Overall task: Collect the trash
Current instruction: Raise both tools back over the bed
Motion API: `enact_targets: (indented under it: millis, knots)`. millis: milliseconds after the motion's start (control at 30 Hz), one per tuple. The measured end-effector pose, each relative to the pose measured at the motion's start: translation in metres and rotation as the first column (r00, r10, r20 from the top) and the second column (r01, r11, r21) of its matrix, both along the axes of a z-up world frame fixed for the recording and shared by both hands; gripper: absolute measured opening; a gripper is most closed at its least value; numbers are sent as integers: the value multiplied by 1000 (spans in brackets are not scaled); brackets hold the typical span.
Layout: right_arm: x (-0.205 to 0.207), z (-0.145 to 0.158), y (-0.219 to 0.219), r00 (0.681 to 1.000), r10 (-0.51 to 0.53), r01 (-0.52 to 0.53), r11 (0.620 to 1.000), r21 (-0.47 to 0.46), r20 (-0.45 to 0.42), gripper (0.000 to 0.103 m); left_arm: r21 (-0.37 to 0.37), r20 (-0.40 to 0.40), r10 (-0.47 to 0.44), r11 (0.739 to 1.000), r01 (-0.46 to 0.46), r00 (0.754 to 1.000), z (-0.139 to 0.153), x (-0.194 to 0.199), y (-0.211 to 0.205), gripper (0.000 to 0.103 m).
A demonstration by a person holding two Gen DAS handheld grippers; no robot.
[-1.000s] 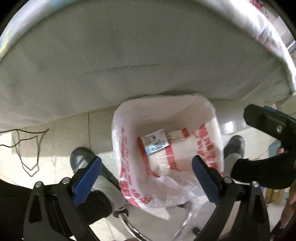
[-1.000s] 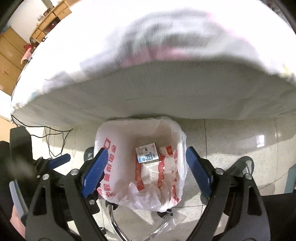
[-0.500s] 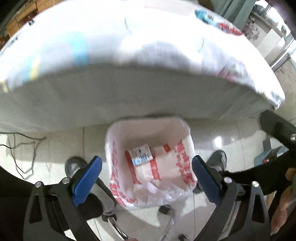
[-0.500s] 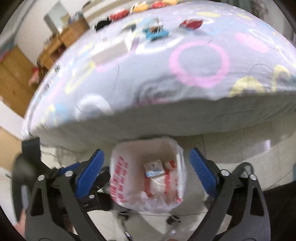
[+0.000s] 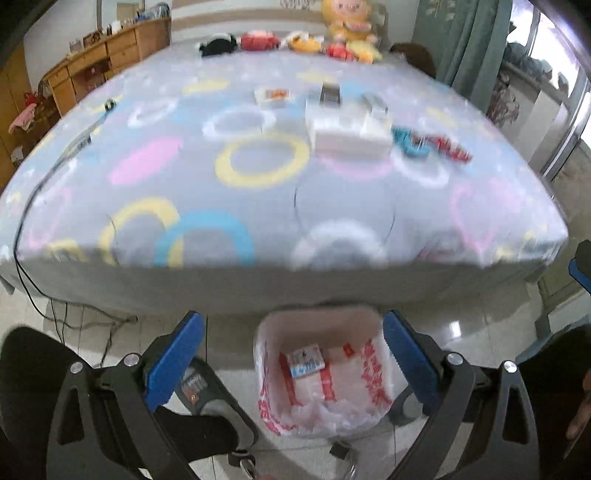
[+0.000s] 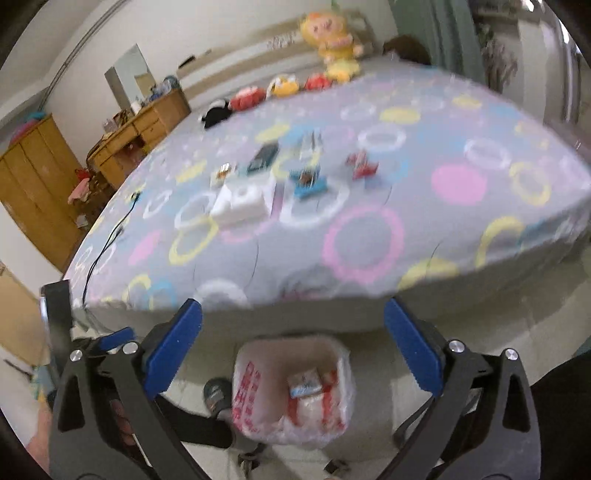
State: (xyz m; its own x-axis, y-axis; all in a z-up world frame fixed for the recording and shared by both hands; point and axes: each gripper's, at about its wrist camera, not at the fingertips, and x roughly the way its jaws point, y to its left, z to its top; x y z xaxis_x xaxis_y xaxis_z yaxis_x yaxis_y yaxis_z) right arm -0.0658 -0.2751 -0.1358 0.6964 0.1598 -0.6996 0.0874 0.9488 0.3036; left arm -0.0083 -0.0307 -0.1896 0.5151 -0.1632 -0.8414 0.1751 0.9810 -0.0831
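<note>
A bin lined with a white bag with red print (image 5: 321, 373) stands on the floor at the foot of the bed; it also shows in the right wrist view (image 6: 291, 391). A small blue-and-white carton (image 5: 306, 361) lies inside it. Trash lies on the bed: a white box (image 5: 347, 134), a blue wrapper (image 5: 406, 142), a red wrapper (image 5: 448, 146), small packets (image 5: 273, 95). In the right wrist view the white box (image 6: 243, 201), blue wrapper (image 6: 308, 182) and red wrapper (image 6: 362, 166) show mid-bed. My left gripper (image 5: 291, 358) and right gripper (image 6: 291, 354) are open and empty above the bin.
The bed has a grey sheet with coloured rings (image 5: 258, 184). Plush toys (image 5: 343, 26) line its far end. A black cable (image 5: 29, 206) runs along the left edge. A wooden dresser (image 6: 140, 129) stands at the left. The person's slippered foot (image 5: 199, 384) is beside the bin.
Both grippers have risen and tilted up from over the bin. The bed top and its trash have come into view. Both stay open and empty.
</note>
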Motion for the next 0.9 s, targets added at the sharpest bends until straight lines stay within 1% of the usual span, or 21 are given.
enact_targets:
  millis: [67, 133, 200, 300, 367, 433, 500, 567, 667, 767, 833, 900]
  knots:
    - [-2, 20, -2, 998, -9, 11, 1000, -22, 55, 97, -1, 31, 6, 1000, -6, 1000, 15, 1, 0, 95]
    - [-2, 34, -4, 997, -19, 23, 998, -50, 81, 97, -13, 58, -1, 1000, 2, 998, 32, 3, -1, 95]
    - [-2, 51, -8, 993, -32, 41, 996, -74, 116, 97, -12, 76, -3, 1000, 4, 997, 46, 6, -2, 95]
    - [2, 70, -15, 988, -59, 73, 993, -88, 144, 97, -25, 82, -13, 1000, 15, 997, 62, 15, -4, 95]
    - [6, 86, -23, 985, -56, 69, 995, -70, 161, 97, -19, 83, -13, 1000, 14, 996, 70, 19, -5, 95]
    - [11, 101, -30, 983, -61, 75, 994, -74, 175, 97, -26, 87, -11, 1000, 13, 996, 79, 26, -5, 95]
    - [16, 117, -37, 977, -67, 86, 993, -84, 204, 97, -31, 83, -9, 999, 11, 997, 85, 31, -6, 95]
    - [18, 127, -39, 972, -67, 90, 991, -95, 226, 97, -25, 85, -6, 1000, 8, 996, 93, 38, -9, 95]
    - [24, 143, -44, 964, -74, 106, 988, -116, 254, 97, -2, 101, 0, 1000, 0, 995, 101, 45, -14, 95]
    - [33, 154, -48, 963, -66, 100, 988, -120, 260, 97, 17, 114, 6, 1000, -8, 993, 106, 56, -19, 95]
    - [44, 158, -50, 969, -61, 98, 985, -141, 241, 97, 20, 115, 12, 1000, -14, 993, 107, 64, -21, 95]
    - [54, 159, -51, 973, -57, 90, 985, -144, 223, 97, 11, 105, 18, 1000, -19, 994, 106, 74, -21, 95]
